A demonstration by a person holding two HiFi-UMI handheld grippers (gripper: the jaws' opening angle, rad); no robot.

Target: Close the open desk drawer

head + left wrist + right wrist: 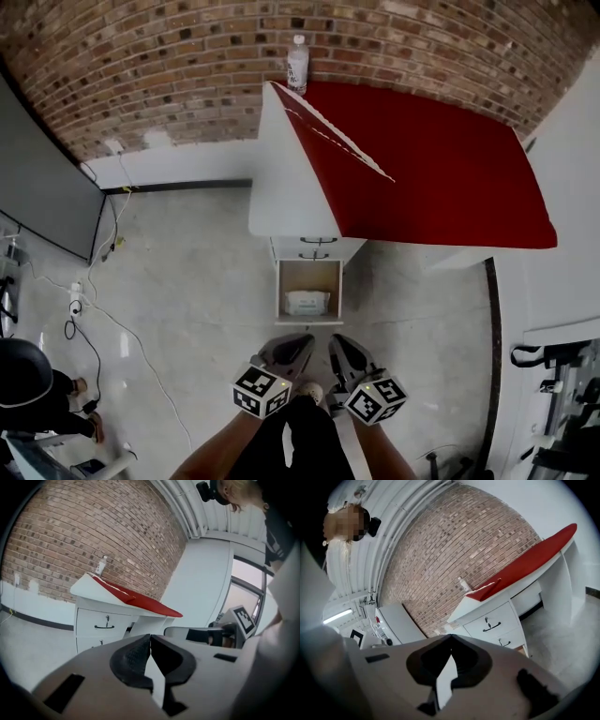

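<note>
Drawer location: The open white bottom drawer (309, 321) of the white desk with the red top (281, 178) was found pulled out toward 6 o'clock in the head view, beneath two closed drawers (318, 241) fitted with dark handles. It lay at 12 o'clock from both grippers and well apart from them.
Drawer contents: A white flat packet (307, 303) was seen lying on the drawer floor. It was judged to sit below the rim.
Left gripper (298, 341): The jaws were seen pressed together with nothing between them. The tool was held low, at 7 o'clock of the drawer.
Right gripper (335, 341): The jaws were likewise seen closed on nothing. It was held just beside the left one, at 5 o'clock of the drawer.
Step in hand: The approach was judged to be under way, as no contact with the drawer front had been made.
Technique: The closed jaw tips were judged suitable as a blunt pusher. The front panel was to be met squarely at its middle, or at both sides with both tools, and driven straight toward 12 o'clock.
Caution: An off-centre push was judged likely to skew the drawer on its runners. A hard shove was judged likely to shake the clear plastic bottle (297, 64) standing at the desk's far edge.
</note>
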